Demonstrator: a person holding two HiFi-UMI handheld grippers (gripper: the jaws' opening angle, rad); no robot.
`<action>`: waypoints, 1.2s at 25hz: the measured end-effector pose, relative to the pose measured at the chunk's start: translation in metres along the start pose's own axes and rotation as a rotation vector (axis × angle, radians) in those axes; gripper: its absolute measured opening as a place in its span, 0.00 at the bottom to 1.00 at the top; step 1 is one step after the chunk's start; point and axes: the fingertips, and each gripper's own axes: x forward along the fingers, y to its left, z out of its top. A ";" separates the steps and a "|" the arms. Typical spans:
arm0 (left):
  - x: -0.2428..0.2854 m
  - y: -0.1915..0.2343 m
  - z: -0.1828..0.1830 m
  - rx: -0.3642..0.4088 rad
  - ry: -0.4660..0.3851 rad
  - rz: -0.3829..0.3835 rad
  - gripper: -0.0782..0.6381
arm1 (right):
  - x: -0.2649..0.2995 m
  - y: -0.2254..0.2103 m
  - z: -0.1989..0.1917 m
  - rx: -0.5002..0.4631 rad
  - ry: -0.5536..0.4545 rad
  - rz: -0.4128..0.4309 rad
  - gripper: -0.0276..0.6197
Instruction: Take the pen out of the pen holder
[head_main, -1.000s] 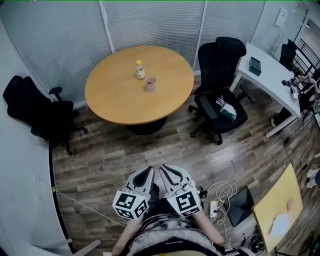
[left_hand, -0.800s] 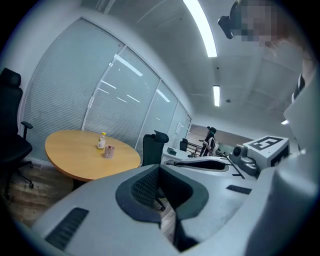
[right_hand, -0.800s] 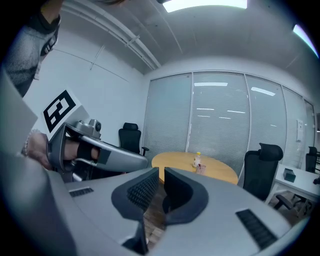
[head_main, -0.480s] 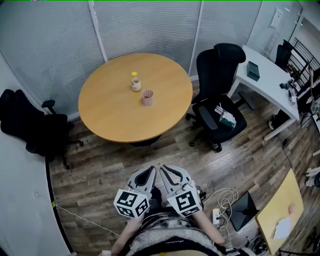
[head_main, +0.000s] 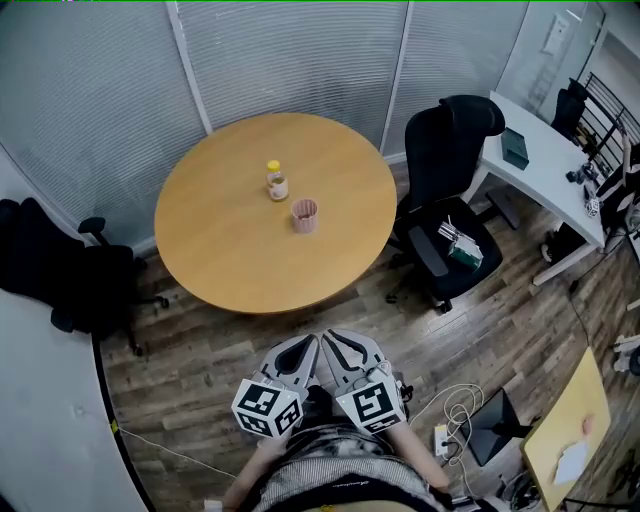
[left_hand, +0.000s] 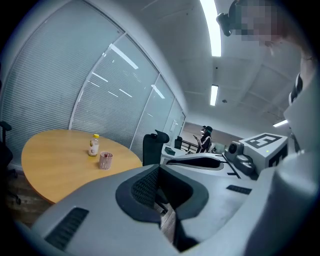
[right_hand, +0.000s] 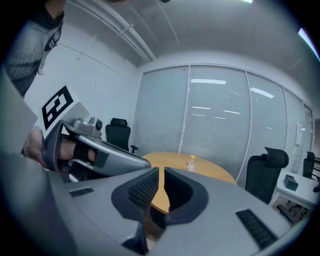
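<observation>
A pink mesh pen holder (head_main: 304, 215) stands near the middle of the round wooden table (head_main: 220, 260), beside a small bottle with a yellow cap (head_main: 277, 182). In the left gripper view the pen holder (left_hand: 105, 160) shows something reddish inside; no pen is clear from the head view. My left gripper (head_main: 305, 346) and right gripper (head_main: 331, 342) are held side by side close to my body, well short of the table's near edge. Both are shut with nothing between them. The right gripper view shows the bottle (right_hand: 190, 163) but not the holder.
Black office chairs stand to the table's left (head_main: 55, 265) and right (head_main: 450, 190). A white desk (head_main: 545, 165) is at the far right. Cables and a power strip (head_main: 445, 425) lie on the wooden floor by my right side. A person (left_hand: 205, 139) stands far off.
The table, bottle and pen holder sit lower and larger in the head view, so I have come closer. Both grippers stay shut in the same pose.
</observation>
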 end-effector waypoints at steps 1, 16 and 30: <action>0.002 0.006 0.001 -0.002 0.001 -0.002 0.12 | 0.007 -0.002 0.001 0.000 0.002 -0.002 0.11; 0.015 0.080 0.024 -0.001 0.002 -0.011 0.12 | 0.082 -0.020 0.013 0.005 0.010 -0.053 0.11; 0.086 0.128 0.049 -0.014 0.021 -0.003 0.12 | 0.150 -0.070 0.023 -0.037 0.016 0.016 0.11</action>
